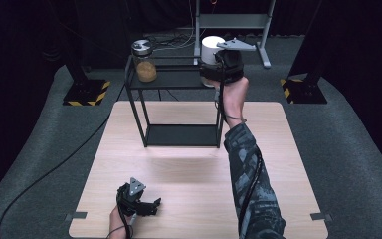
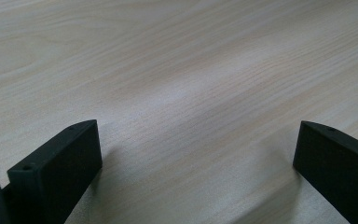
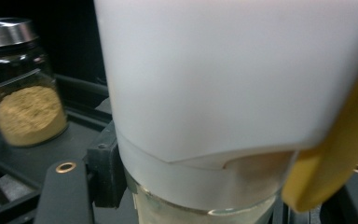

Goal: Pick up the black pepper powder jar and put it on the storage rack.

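High view: my right hand-held gripper [image 1: 222,67] is at the right end of the rack's [image 1: 179,79] top shelf, against a white container [image 1: 211,49]. A glass jar [image 1: 144,60] of tan powder stands on the shelf's left end, well apart from it. My left hand-held gripper [image 1: 142,203] rests low on the desk [image 1: 189,164], well in front of the rack.

Left gripper view: jaws stand wide apart with bare wood between; nothing held.

Right gripper view: the white container [image 3: 223,84] sits between my jaws, the left one touching its side. The container's base is clear glass. The glass jar [image 3: 21,93] stands left on the shelf.
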